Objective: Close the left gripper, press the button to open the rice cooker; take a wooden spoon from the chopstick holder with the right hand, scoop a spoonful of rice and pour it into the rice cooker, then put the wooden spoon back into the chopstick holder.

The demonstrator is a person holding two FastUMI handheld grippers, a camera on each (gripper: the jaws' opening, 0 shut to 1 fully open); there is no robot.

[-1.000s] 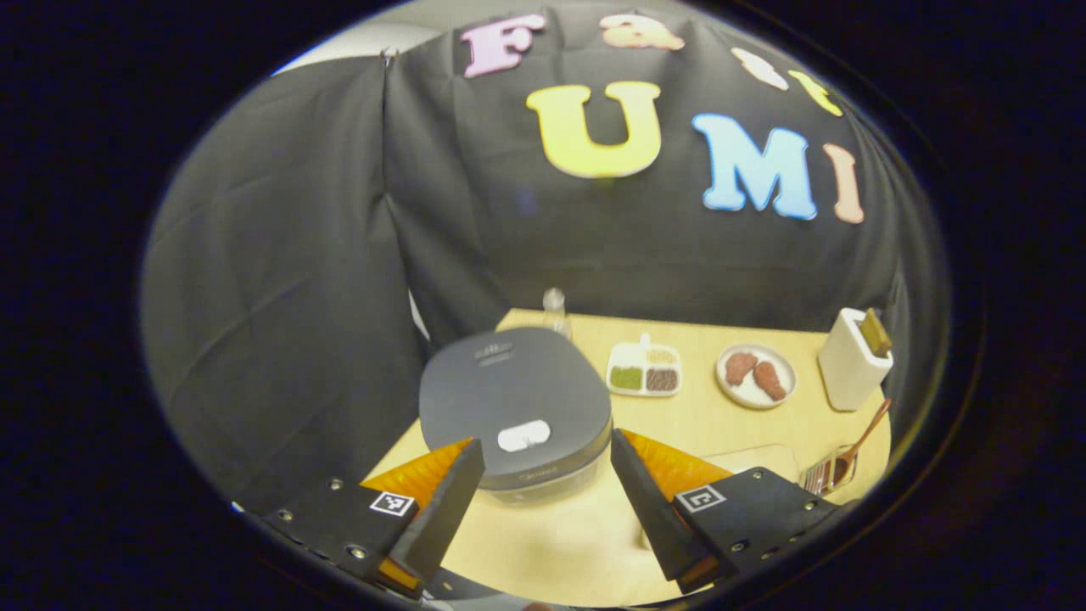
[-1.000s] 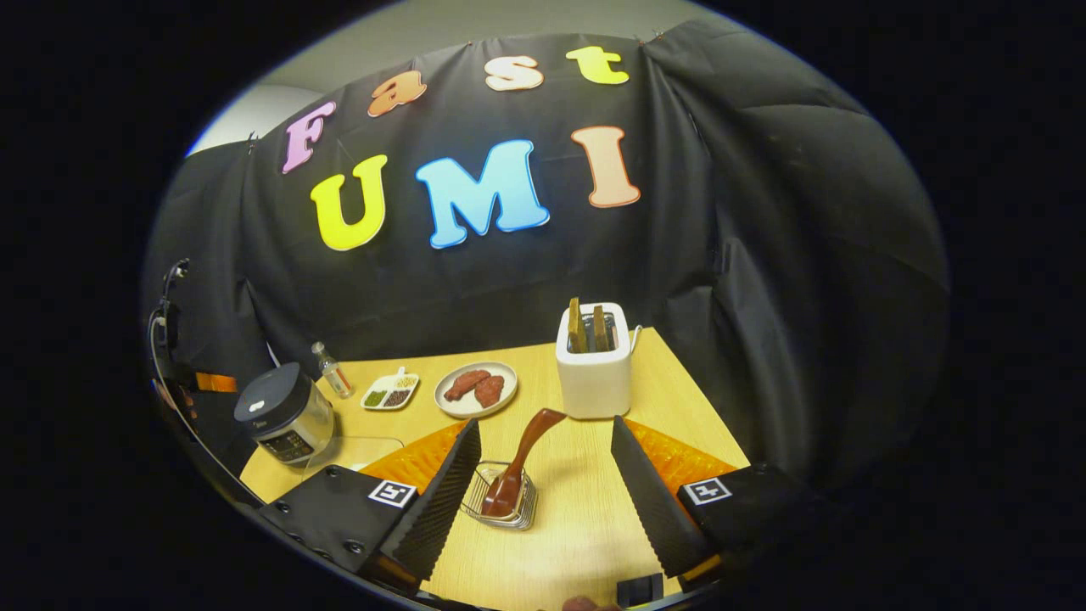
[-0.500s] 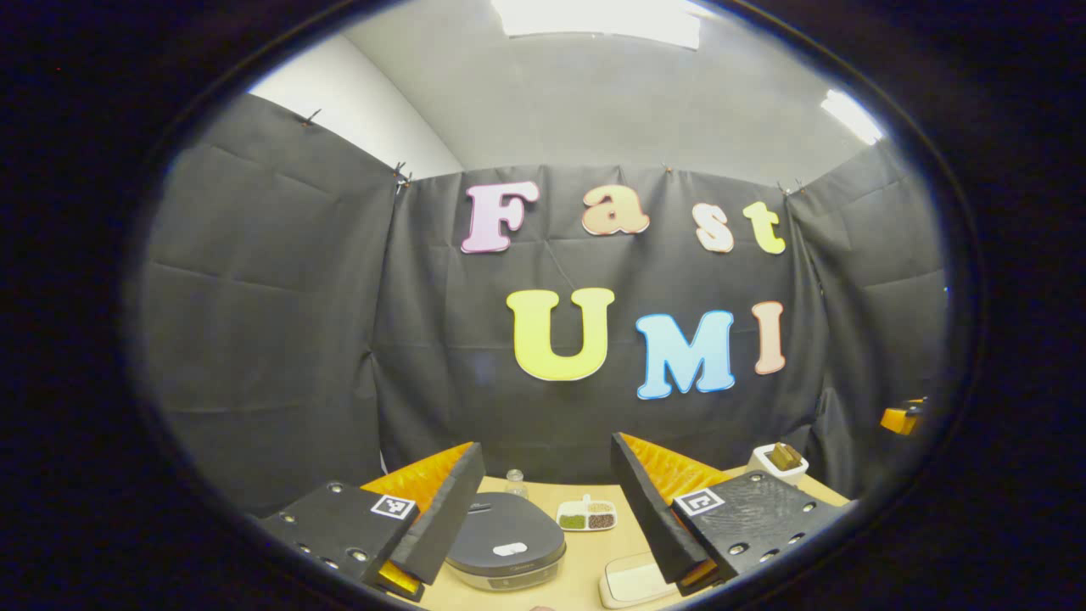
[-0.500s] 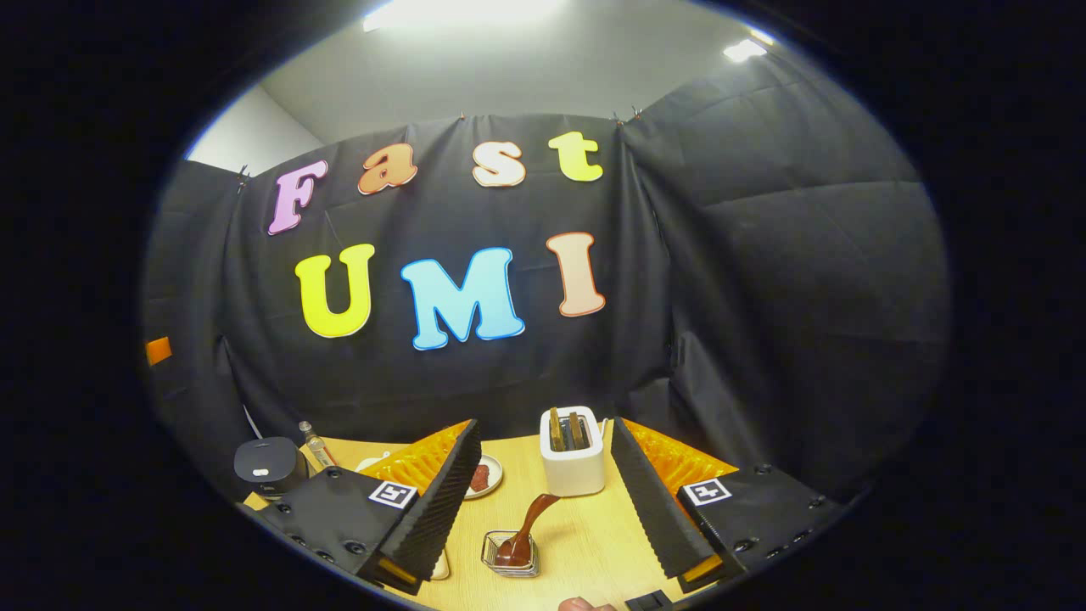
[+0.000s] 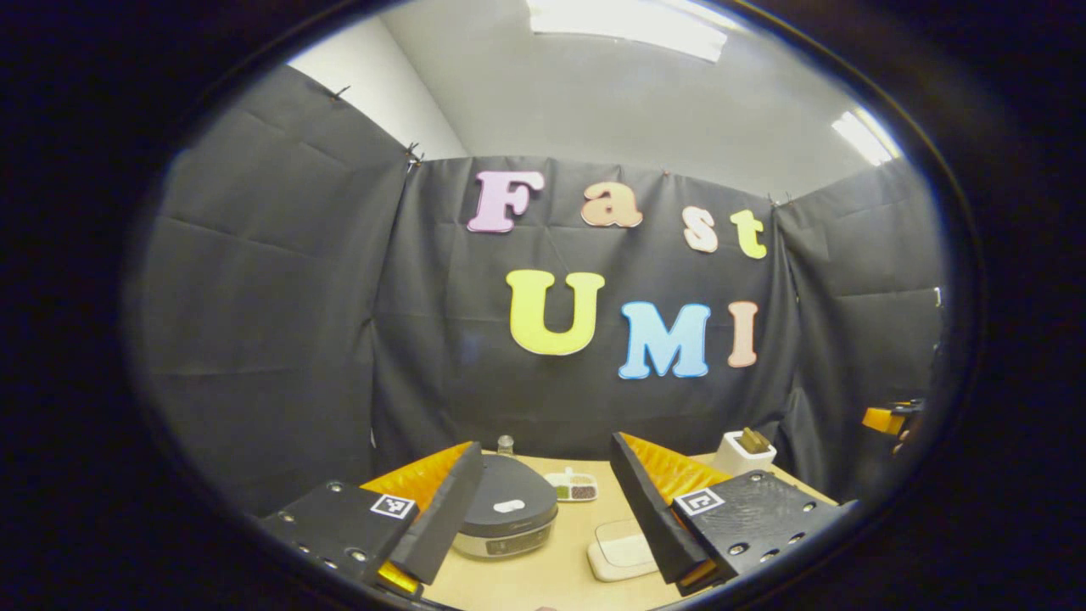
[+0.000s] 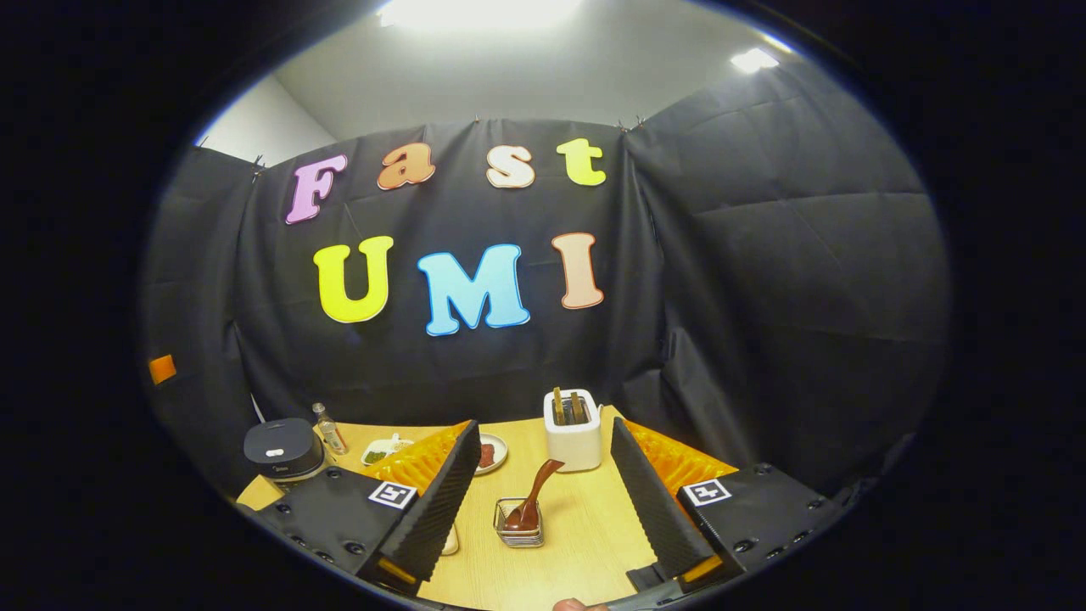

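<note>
Nothing of the task looks done yet: the lid is down and the spoon sits in its holder. The step in hand is the first one, closing the left tongs and pressing the lid button.

The left tongs (image 5: 543,518) hang above the pale wooden counter (image 5: 560,577), spread wide with nothing between the fingers. Ahead of them, just inside the left finger, sits the round dark grey rice cooker (image 5: 507,515) with its lid shut; the small white oval button (image 5: 508,506) lies on the lid's top. A flat white rectangular tray (image 5: 622,550) rests on the counter close to the right finger, and a small white divided dish of grains (image 5: 573,486) stands farther off between the fingers.

The right tongs (image 6: 543,513) are likewise wide apart and grip nothing. Between their fingers, close ahead, stands the small wire chopstick holder (image 6: 519,526) with the dark brown wooden spoon (image 6: 531,501) leaning out of it, its handle tilted toward the right finger. Beyond the holder is a white toaster (image 6: 573,434) with two slices in it. I cannot make out any rice to scoop.

Next, as I judge it, the left tongs need to shut fully, drop toward the lid and push down squarely on the button. The right tongs can then settle around the spoon's handle.
</note>
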